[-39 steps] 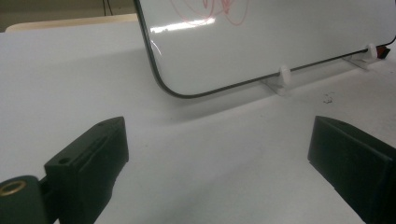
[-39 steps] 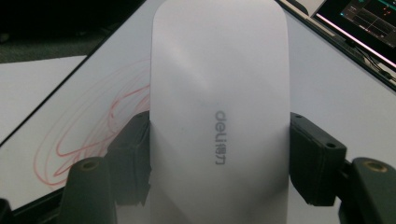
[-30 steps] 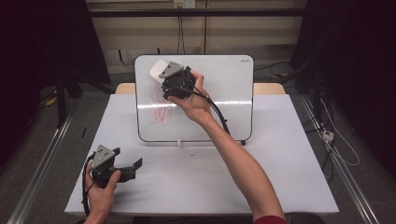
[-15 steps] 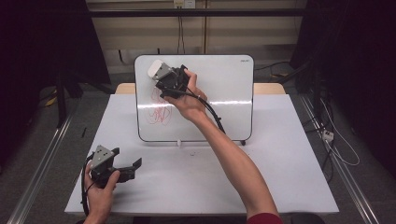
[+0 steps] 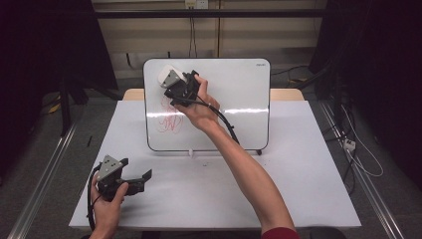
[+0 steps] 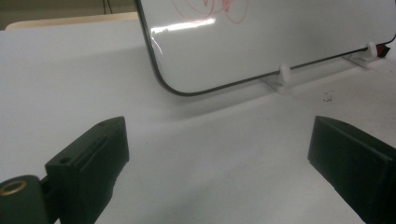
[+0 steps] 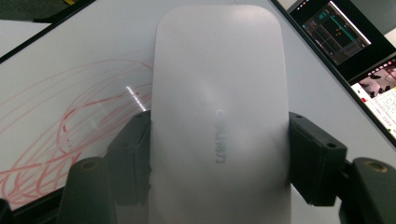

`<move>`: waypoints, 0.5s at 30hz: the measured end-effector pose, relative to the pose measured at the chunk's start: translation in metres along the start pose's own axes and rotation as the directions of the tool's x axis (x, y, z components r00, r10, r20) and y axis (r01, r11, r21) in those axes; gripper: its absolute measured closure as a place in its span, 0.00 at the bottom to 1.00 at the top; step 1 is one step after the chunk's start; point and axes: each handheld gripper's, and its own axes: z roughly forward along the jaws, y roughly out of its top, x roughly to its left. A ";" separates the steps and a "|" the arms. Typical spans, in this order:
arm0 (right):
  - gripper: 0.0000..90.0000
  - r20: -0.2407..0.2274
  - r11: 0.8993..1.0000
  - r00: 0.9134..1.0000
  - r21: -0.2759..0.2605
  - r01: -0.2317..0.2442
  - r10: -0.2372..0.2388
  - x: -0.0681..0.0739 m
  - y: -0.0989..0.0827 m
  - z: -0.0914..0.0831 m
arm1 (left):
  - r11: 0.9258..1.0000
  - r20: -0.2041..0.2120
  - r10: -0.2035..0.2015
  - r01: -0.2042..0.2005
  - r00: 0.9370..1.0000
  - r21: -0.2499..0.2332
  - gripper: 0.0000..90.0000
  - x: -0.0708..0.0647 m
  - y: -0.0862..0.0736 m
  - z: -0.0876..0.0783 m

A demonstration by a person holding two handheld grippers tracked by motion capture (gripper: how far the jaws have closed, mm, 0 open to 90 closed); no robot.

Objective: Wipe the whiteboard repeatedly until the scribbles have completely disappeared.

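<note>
Eraser (image 7: 218, 116), white and oblong, sits pinched between the right gripper's (image 5: 171, 82) 2 fingers, pressed flat against the upper left of the whiteboard (image 5: 239, 99), just above the red scribble (image 5: 170, 119). Near left on the bench (image 5: 298, 174), the left gripper (image 5: 142, 178) rests, fingers spread around nothing.

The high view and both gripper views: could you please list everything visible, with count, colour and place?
Rounded-corner whiteboard on small feet: one, white, standing at the table's far side.
Red marker scribble: one, red, on the board's left half.
White rounded plastic eraser: one, white, at the board's upper left, between the right gripper's jaws.
Table: one, white top.
Right gripper: one, black, shut on the eraser.
Left gripper: one, black, open at the table's near left.
</note>
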 end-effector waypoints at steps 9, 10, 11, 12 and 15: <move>0.35 -0.005 1.000 1.000 -0.003 0.008 -0.008 0.007 -0.004 0.000 | 1.000 -0.002 0.001 -0.001 1.000 -0.002 0.06 0.000 0.000 0.000; 0.35 -0.008 1.000 1.000 -0.009 0.008 -0.008 0.007 -0.005 0.000 | 1.000 -0.001 0.001 -0.001 1.000 -0.002 0.06 0.000 0.000 0.000; 0.35 -0.008 1.000 1.000 -0.006 0.008 -0.008 0.008 -0.006 0.000 | 1.000 -0.002 0.001 -0.001 1.000 -0.004 0.06 0.000 0.000 0.000; 0.35 -0.008 1.000 1.000 -0.007 0.007 -0.007 0.010 -0.006 0.000 | 1.000 0.000 0.001 -0.001 1.000 -0.006 0.06 0.000 0.000 0.000; 0.35 -0.017 1.000 1.000 -0.003 0.015 -0.015 0.011 -0.007 -0.001 | 1.000 -0.001 0.001 -0.001 1.000 -0.002 0.06 -0.001 0.000 0.000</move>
